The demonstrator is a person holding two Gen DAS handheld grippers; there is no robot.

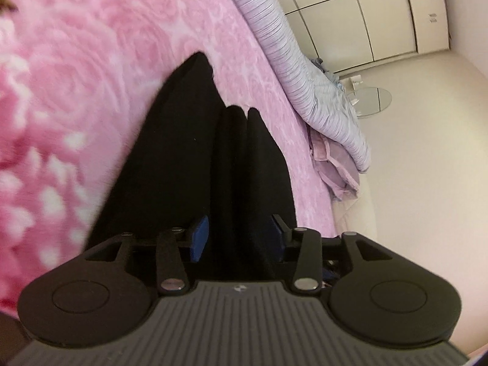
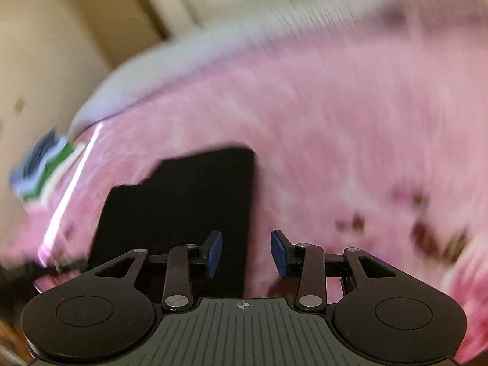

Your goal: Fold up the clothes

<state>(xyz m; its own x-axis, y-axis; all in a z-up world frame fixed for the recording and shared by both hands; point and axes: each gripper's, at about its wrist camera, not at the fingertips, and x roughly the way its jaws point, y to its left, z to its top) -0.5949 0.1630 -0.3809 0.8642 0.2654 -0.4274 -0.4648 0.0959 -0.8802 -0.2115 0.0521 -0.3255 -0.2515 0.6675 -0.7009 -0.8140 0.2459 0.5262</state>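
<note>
In the left wrist view a pink rose-patterned blanket (image 1: 91, 61) covers the bed from the left edge to the middle. A black garment (image 1: 170, 158) lies on it, reaching away from the camera in long folded strips that end in narrow points. The left gripper (image 1: 239, 238) sits low over the garment's near end with its jaws apart; black cloth runs between the blue pads (image 1: 199, 238), but they do not visibly press on it. Right of the garment, a striped quilt (image 1: 305, 76) is bunched along the bed's far edge, with a pale floor (image 1: 427, 152) and white cupboard doors (image 1: 366, 15) beyond.

The right wrist view is blurred. At its left, a small multicoloured stack (image 2: 42, 167) sits at the bed's edge. The garment (image 2: 183, 207) lies flat on the pink blanket (image 2: 350, 122), left of centre. The right gripper (image 2: 246, 254) stands open over the garment's right edge, holding nothing.
</note>
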